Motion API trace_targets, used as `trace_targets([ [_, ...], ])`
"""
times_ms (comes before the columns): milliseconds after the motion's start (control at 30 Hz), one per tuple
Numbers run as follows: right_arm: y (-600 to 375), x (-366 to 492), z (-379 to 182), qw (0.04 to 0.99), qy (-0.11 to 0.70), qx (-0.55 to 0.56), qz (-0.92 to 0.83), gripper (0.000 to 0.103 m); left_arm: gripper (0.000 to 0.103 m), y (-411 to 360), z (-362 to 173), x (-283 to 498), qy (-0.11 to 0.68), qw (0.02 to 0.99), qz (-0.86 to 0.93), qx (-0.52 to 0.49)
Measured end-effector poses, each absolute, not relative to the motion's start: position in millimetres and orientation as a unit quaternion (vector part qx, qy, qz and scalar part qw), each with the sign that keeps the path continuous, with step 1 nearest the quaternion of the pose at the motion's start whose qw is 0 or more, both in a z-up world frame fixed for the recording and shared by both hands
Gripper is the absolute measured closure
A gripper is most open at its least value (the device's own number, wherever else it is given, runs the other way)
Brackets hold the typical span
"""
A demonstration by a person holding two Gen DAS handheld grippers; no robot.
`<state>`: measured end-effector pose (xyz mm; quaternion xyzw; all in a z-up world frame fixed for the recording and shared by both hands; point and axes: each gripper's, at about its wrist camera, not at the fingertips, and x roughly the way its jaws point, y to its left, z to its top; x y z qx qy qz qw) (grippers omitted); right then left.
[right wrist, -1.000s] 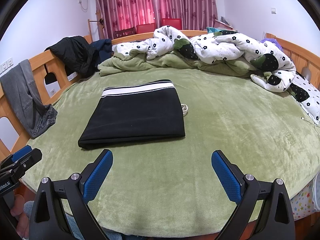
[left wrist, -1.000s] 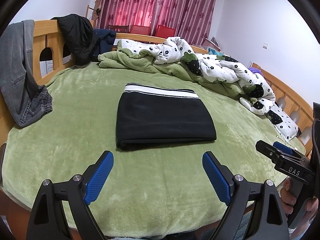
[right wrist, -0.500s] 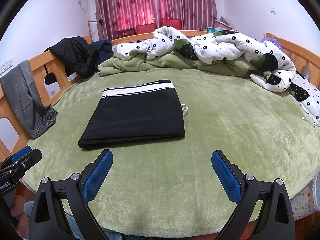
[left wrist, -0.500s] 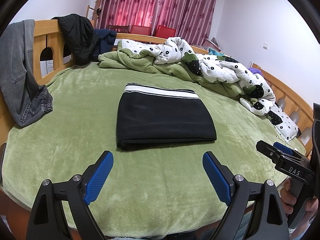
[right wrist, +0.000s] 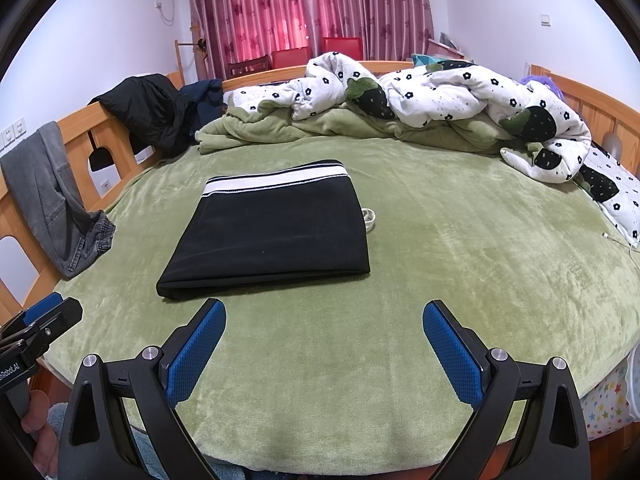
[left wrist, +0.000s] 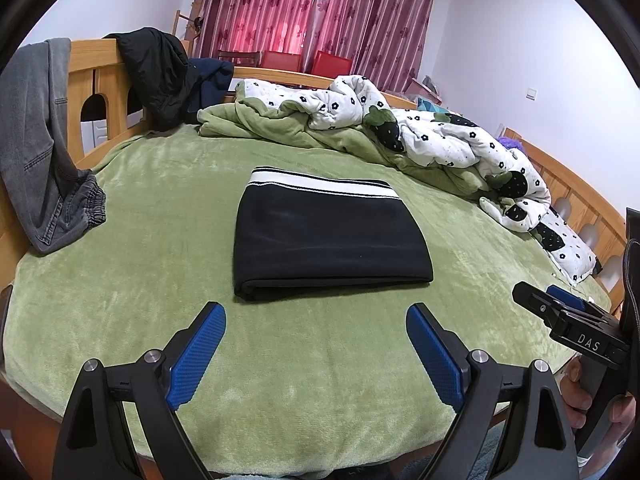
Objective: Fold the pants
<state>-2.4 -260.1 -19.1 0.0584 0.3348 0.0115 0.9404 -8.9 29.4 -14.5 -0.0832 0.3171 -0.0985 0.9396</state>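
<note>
The black pants [left wrist: 332,240] are seen folded flat on the green bed [left wrist: 160,216], white waistband at the far edge. The left gripper [left wrist: 316,344] and right gripper [right wrist: 324,340] are held above the bed's near edge, fingers [left wrist: 196,356] spread wide, nothing gripped or touched.

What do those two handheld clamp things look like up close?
Each is a black plastic frame with two angled arms joined by silver bolts. The left gripper and right gripper both end in long, flat fingers faced with textured blue pads. White lettering, "DAS", marks the side of the right one. No cables or sleeves show.
</note>
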Motion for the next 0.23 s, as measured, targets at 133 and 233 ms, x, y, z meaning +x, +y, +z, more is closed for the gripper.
trace_targets([
  [133,-260.0,-2.5,-19.1,0.94,0.335,0.059,0.011,0.005,0.011,29.7,-14.4,-8.9,0.318,0.939,-0.097,-0.084],
  [233,-260.0,-2.6,-19.3,0.94,0.335,0.059,0.011,0.005,0.011,31.5,-13.1,-9.4,0.318,0.939,-0.093,-0.09],
])
